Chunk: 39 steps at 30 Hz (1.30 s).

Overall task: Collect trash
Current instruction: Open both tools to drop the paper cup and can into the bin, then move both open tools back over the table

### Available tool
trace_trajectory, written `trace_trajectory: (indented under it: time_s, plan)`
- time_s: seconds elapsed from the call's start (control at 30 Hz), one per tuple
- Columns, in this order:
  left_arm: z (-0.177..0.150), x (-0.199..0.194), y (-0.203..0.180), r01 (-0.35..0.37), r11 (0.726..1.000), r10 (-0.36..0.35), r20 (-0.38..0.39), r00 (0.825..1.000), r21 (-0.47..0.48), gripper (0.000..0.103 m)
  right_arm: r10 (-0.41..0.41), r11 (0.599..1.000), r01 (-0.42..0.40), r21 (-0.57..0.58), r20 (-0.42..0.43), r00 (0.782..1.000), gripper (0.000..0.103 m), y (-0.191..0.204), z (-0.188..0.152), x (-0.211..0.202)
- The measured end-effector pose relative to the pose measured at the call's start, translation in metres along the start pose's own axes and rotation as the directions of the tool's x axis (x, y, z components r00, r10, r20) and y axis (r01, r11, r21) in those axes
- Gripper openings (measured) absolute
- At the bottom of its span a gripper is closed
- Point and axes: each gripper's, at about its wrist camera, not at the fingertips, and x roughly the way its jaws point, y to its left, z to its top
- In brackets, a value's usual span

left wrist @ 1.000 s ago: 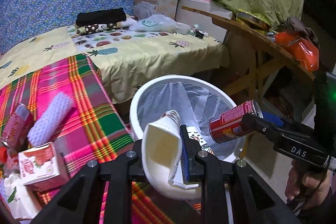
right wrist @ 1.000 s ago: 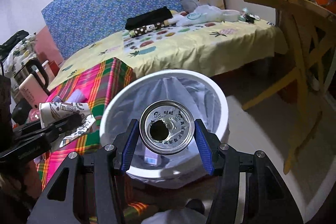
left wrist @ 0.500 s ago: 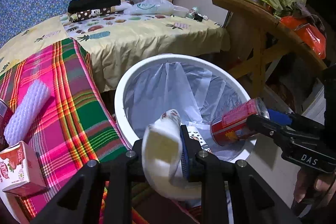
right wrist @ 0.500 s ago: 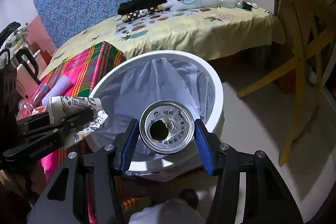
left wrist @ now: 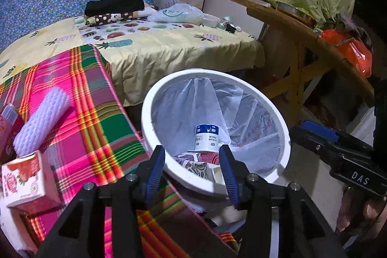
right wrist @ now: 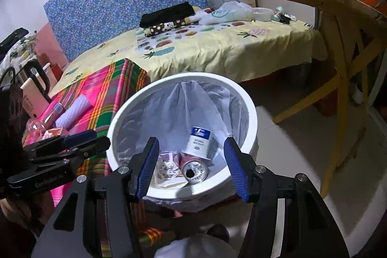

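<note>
Bedroom clutter frames both views: a yellow fruit-print bed [left wrist: 154, 45] runs along the back, with a plaid-covered counter [left wrist: 79, 98] in front of it.

From the left wrist, the left tool [left wrist: 192, 166] hangs over the near rim of the white bin [left wrist: 154, 98], its blue pads spread and nothing between them. Inside the bin's liner a blue-and-white carton [left wrist: 206, 137] stands among printed paper scraps. On the counter lie a ribbed white foam roll [left wrist: 40, 122] and, nearer, a red-and-white juice carton [left wrist: 23, 175], both apart from the bin. The right tool [left wrist: 312, 134] shows at the right edge, beside the rim.

From the right wrist, the right tool [right wrist: 191, 163] is likewise spread and empty above the bin [right wrist: 251, 117]. A red can [right wrist: 193, 167] lies on its side at the bottom, open end up, next to the carton [right wrist: 199, 140].

What is left on the counter looks light. The juice carton is probably thin card that dents, so it is best gripped across its flat sides. The foam roll should squash under the pads and is best taken at mid-length.
</note>
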Motion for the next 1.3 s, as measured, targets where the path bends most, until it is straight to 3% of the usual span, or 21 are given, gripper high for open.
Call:
trace_trajectory:
  time_s: [0.67,1.3]
  plan:
    - [-0.038,-0.08,0.034,-0.102,0.992,0.111,0.112,0.988,-0.079,0.048,0.16,0.978,-0.159,-0.136,-0.004,0.987,0.057,0.061,-0.013,-0.022]
    - [-0.079,-0.132,0.071,-0.223,0.957,0.252,0.15,0.956,-0.185,0.048,0.281,0.938,-0.288,-0.192,-0.064,0.958,0.057,0.105,-0.029,-0.019]
